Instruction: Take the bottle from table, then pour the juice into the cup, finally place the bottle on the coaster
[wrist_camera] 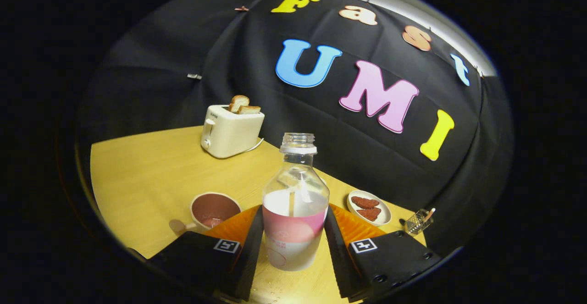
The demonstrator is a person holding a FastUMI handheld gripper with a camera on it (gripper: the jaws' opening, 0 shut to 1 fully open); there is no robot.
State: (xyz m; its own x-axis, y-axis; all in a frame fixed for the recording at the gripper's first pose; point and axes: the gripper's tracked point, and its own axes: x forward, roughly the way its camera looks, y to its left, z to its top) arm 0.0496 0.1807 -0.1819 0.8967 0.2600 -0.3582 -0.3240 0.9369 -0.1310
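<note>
My gripper (293,210) is shut on the bottle (296,203), with its black pads (253,244) pressing the pink label from both sides. The bottle is clear, has no cap on its mouth and holds pale liquid up to about its shoulder. Its base sits low between the fingers, close over the yellow wooden table (146,180); I cannot tell whether it touches. A brown-pink cup (214,209) with a handle stands on the table just left of the left finger, level with the fingertips, its mouth facing up.
A cream toaster (229,132) with two slices of toast stands at the far side of the table by the black cloth wall. An oval white dish (369,207) with two reddish pieces lies right of the right finger. A small clear holder (417,221) stands further right.
</note>
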